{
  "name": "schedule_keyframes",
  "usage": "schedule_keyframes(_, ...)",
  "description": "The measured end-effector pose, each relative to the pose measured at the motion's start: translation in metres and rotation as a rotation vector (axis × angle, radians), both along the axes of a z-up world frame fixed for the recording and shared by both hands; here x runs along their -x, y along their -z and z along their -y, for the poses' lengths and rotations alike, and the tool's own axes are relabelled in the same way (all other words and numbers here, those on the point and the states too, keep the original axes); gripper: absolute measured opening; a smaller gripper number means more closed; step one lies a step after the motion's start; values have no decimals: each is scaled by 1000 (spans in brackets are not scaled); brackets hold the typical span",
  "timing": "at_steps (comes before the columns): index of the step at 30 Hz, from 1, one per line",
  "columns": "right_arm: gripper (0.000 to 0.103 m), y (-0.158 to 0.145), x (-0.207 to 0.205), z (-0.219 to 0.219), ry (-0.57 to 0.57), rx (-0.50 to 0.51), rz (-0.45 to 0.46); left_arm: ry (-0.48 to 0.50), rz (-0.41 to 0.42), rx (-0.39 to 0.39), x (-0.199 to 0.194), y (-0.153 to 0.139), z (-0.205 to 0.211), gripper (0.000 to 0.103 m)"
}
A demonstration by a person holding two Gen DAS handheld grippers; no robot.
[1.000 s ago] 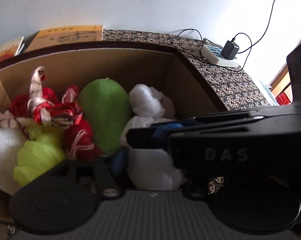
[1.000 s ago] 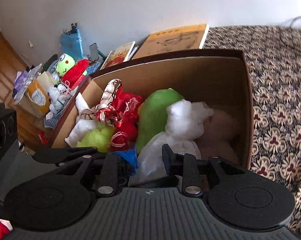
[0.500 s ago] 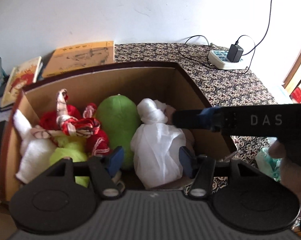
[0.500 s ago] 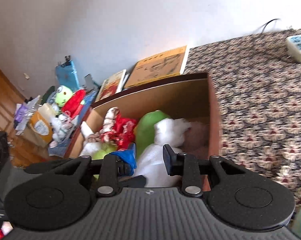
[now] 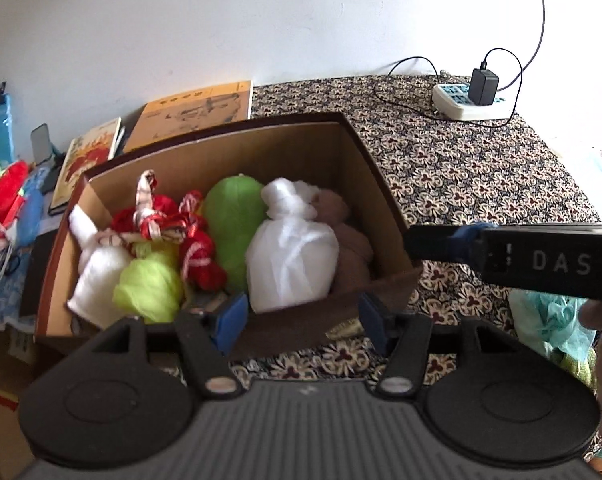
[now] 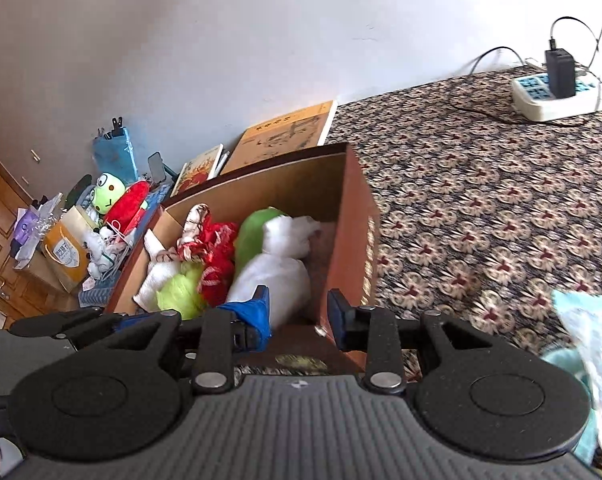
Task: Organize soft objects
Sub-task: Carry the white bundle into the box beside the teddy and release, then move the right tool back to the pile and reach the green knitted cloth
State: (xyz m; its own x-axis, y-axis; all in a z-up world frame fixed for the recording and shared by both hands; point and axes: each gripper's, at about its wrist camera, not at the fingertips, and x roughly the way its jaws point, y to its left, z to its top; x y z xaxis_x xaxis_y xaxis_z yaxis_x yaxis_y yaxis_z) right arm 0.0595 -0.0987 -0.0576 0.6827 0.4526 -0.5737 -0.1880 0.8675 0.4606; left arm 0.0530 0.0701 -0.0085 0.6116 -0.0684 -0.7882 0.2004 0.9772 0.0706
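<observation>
- Right now the left gripper [image 5: 303,318] hangs over the near wall of the cardboard box [image 5: 375,168], fingers spread wide, nothing btwn them.
- Right gripper [image 6: 299,316] also spread apart & empty, at the box's near right corner; seen from the left cam it sticks in from the right as a black bar marked "DAS" [image 5: 501,254].
- Box sits on a patterned cloth [image 5: 481,168] & is packed w/ soft stuff: white knotted bundle [image 5: 291,258] near front-right, brown plush [image 5: 353,240] just beside it against the right wall, green plush [image 5: 233,220] on its other side.
- Further left: red/white ribbon bundle [image 5: 173,228], lime fabric [image 5: 149,286], white cloth [image 5: 95,268] against the left wall.
- Pale teal fabric [image 6: 589,344] lies on the cloth, outside the box, to the right of the right gripper.
- Power strip w/ black charger [image 5: 471,100] at far right by the wall; books [image 5: 193,114] behind the box.
- Frog plush [image 6: 109,196] & clutter off to the left.
</observation>
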Motion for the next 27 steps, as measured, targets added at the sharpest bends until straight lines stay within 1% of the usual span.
schedule_keyframes(11,16,2,42,42,37,10,-11,-66,-23,-27,32,3,38,60)
schedule_keyframes(18,17,6,68,59,39,34,-11,-73,-29,-52,51,8,66,60)
schedule_keyframes(27,18,7,90,81,80,62,-7,-45,-38,-73,66,13,94,60)
